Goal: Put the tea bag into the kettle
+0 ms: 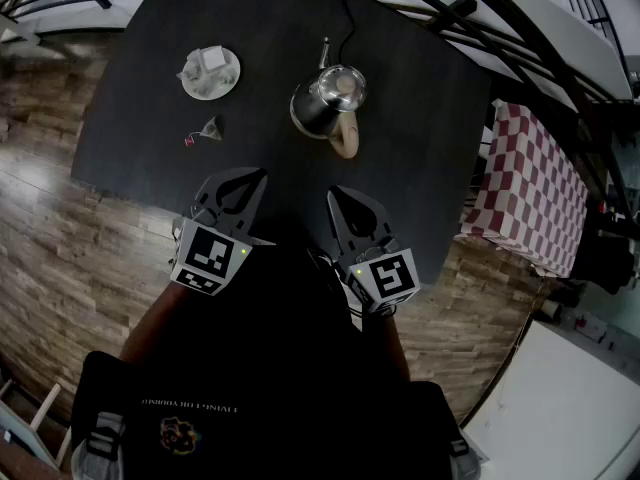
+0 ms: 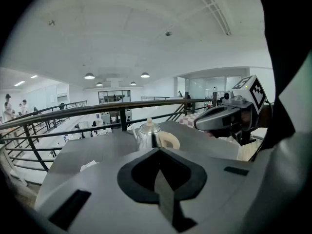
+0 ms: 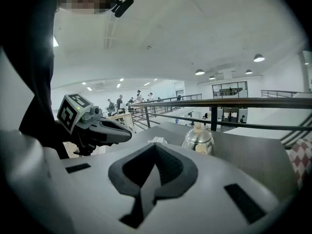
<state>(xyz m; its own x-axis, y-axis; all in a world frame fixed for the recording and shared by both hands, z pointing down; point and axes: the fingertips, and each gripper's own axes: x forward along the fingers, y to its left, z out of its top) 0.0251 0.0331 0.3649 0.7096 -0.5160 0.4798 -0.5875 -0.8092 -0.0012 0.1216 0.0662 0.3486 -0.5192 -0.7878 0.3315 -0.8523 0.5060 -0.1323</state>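
both tools hung low over the near edge of the table (image 1: 150, 168), side by side and pointing away from the person. the left gripper (image 1: 243, 180) had its jaws pressed together with nothing between them, and the right gripper (image 1: 338, 200) was likewise closed and empty. just beyond the left gripper, a little to its left, the tea bag (image 1: 211, 127) lay on the bare tabletop with its string and small tag (image 1: 188, 140) trailing to the left. farther off on that side sat a white plate (image 1: 229, 80) with something pale on it. the kettle (image 1: 328, 100) stood beyond the right gripper, handle (image 1: 344, 140) pointing near, a cord (image 1: 349, 28) running from it to the far edge, and its lid (image 1: 346, 86) looked to be on. nothing of the task seemed done yet. the risks looked plain enough: the jaws would have to open before either could take the bag, and a small soft bag could slip away under the jaws or be caught only by its string and swing. with the lid in place the bag had no way in, and lifting the lid one-sided could shove or tip the kettle or snag the cord.
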